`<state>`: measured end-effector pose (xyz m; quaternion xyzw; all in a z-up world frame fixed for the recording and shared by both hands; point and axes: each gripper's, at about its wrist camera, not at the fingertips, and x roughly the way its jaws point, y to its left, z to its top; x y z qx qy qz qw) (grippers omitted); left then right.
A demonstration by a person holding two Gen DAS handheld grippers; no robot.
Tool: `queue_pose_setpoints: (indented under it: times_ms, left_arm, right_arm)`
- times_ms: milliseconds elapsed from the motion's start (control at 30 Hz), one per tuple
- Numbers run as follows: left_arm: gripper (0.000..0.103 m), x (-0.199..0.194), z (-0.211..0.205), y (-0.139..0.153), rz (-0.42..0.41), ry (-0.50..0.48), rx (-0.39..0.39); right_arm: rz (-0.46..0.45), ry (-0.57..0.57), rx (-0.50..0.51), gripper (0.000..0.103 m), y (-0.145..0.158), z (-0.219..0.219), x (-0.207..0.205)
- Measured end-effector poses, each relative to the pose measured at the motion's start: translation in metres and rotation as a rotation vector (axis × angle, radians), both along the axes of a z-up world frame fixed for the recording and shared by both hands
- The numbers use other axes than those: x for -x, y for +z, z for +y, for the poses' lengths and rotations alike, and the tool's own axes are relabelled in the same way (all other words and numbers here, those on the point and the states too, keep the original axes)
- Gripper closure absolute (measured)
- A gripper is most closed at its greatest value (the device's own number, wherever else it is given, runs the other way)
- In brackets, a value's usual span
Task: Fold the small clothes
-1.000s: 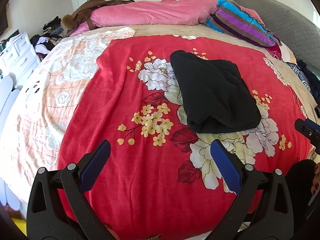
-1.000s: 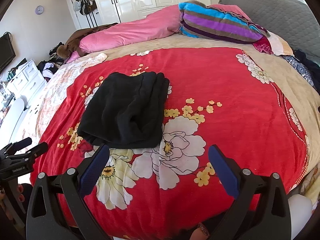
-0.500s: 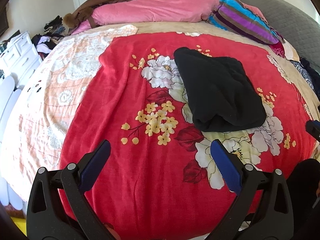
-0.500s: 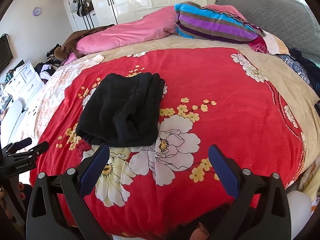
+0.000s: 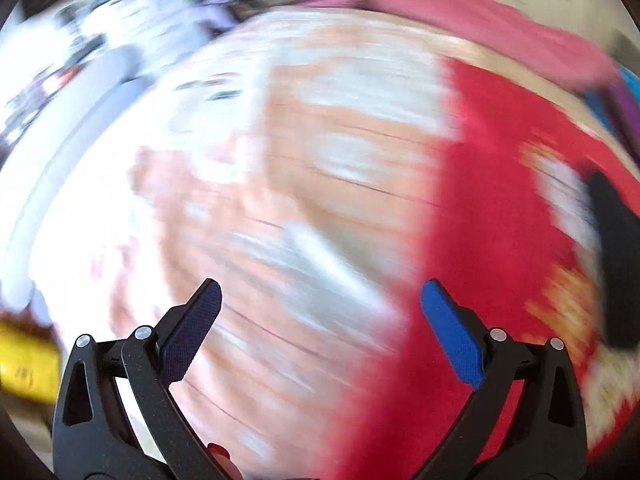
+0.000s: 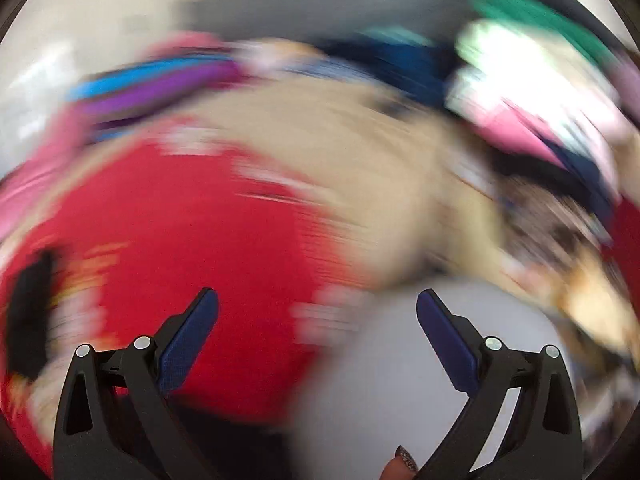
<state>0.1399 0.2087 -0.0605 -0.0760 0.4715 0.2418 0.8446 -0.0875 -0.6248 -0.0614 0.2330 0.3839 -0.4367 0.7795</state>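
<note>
Blur everywhere, red blanket (image 5: 480, 208), black garment (image 5: 616, 264) at edge, both grippers' jaws wide, empty.

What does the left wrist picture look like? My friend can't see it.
The open left gripper holds nothing above a very blurry bed, over a pale peach-and-white cover. A red blanket fills the right side, with black clothing at the right edge.
</note>
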Motion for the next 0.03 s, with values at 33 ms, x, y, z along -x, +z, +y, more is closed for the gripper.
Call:
queue_pose_setpoints:
  times_ms: [33]
  left_arm:
    - [0.009,-0.0047,0.0237,-0.0044,0.006,0.049,-0.021]
  right_arm:
    - [0.034,-0.099,-0.027,0.004,-0.0165,-0.0219,0.0185]
